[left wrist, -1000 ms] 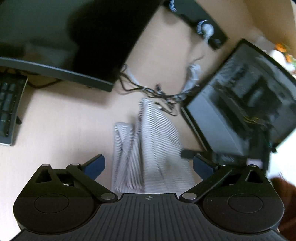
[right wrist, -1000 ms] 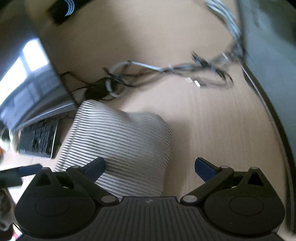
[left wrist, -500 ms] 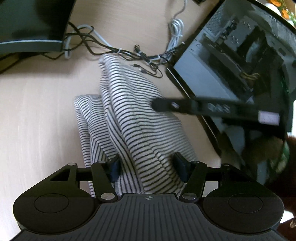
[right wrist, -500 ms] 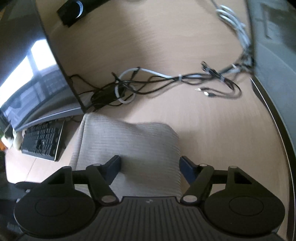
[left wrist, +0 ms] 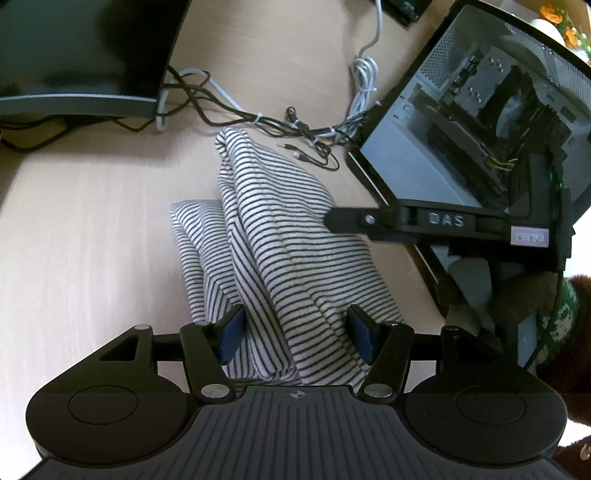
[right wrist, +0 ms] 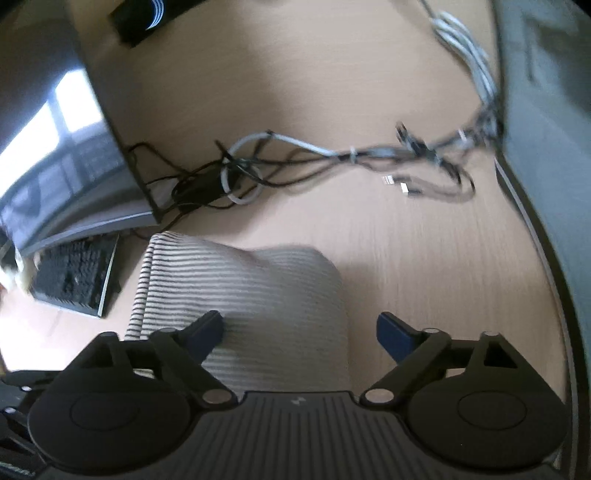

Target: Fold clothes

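A black-and-white striped garment [left wrist: 280, 251] lies folded into a thick bundle on the wooden desk. My left gripper [left wrist: 295, 332] has its jaws closed part way around the near end of the bundle, its pads pressing the fabric on both sides. In the right wrist view the same garment [right wrist: 258, 295] lies under my right gripper [right wrist: 301, 330], which is open, its left finger over the cloth and its right finger over bare desk. The right gripper's finger [left wrist: 369, 221] shows from the side at the garment's right edge.
A curved monitor [left wrist: 81, 55] stands at the back left, with tangled cables [left wrist: 295, 125] behind the garment. An open computer case [left wrist: 480, 129] stands at the right. A keyboard [right wrist: 74, 277] lies left of the garment. A speaker [right wrist: 147, 14] sits at the far edge.
My left gripper closed from wide open onto the near end of the garment. My right gripper narrowed around the garment and has now opened wider again.
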Action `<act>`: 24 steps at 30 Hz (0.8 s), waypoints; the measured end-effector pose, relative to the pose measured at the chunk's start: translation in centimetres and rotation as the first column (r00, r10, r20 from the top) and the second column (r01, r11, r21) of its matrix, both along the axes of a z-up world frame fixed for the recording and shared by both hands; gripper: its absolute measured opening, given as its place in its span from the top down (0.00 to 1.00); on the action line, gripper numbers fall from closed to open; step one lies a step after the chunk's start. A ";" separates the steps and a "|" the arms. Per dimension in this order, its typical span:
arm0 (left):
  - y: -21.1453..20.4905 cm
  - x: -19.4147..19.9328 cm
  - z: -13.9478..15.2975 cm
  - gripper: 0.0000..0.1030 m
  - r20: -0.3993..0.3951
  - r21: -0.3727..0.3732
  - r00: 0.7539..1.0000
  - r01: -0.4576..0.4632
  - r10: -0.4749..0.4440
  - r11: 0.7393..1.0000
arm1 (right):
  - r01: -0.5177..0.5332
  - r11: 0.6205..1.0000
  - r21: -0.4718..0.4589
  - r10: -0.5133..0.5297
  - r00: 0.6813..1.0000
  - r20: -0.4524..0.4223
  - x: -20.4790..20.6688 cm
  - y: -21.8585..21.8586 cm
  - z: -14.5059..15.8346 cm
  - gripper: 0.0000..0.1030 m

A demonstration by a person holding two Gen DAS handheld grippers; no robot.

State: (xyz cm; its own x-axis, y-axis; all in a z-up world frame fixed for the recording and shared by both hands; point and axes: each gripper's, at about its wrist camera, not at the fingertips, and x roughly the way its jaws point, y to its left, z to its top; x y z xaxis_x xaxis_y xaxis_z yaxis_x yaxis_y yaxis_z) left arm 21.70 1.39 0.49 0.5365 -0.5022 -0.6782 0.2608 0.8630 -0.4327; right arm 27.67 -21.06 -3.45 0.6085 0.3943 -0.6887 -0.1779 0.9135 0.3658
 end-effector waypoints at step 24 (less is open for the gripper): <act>8.8 -1.7 0.5 0.32 -0.037 -0.045 0.958 -0.286 0.285 0.957 | -0.212 0.922 -0.324 0.293 0.929 0.225 -8.8 6.8 2.5 0.04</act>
